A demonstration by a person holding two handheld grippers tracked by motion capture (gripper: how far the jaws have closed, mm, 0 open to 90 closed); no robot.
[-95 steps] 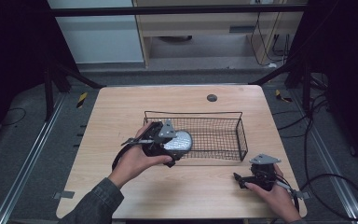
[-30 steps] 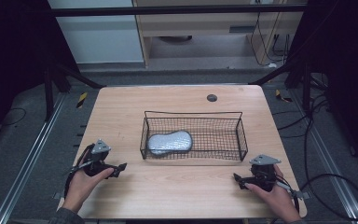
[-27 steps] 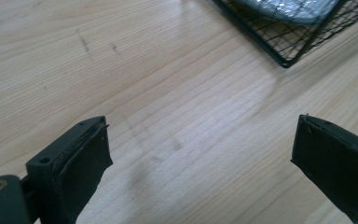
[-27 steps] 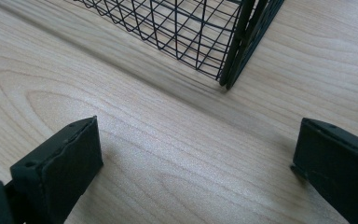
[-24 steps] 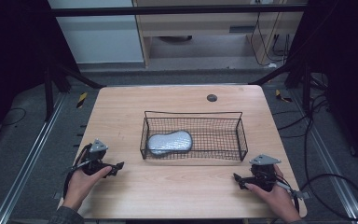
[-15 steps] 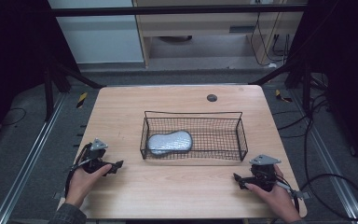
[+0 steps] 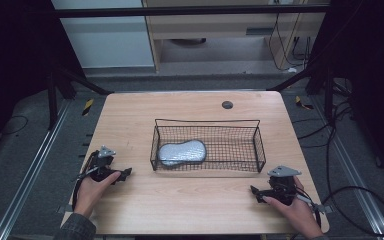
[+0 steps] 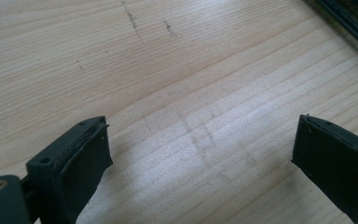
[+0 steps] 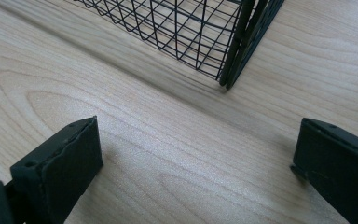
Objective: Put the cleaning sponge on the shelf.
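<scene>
A black wire basket (image 7: 257, 145) stands in the middle of the wooden table (image 7: 190, 107). A silvery grey, peanut-shaped pouch (image 7: 182, 152) lies inside it at its left end. My left gripper (image 7: 125, 173) rests on the table at the front left, well clear of the basket, open with bare wood between its jaws (image 8: 200, 154). My right gripper (image 7: 254, 190) rests at the front right, just in front of the basket's right corner (image 9: 230, 65), also open and holding nothing (image 9: 196, 163).
A small dark round disc (image 7: 227, 104) sits near the table's far edge. Cables trail from both grippers off the table's sides. Dark frame posts and floor rails flank the table.
Early on, the left gripper held the pouch at the basket; the pouch now lies inside and the left hand has drawn back to the front left. The right gripper has stayed put.
</scene>
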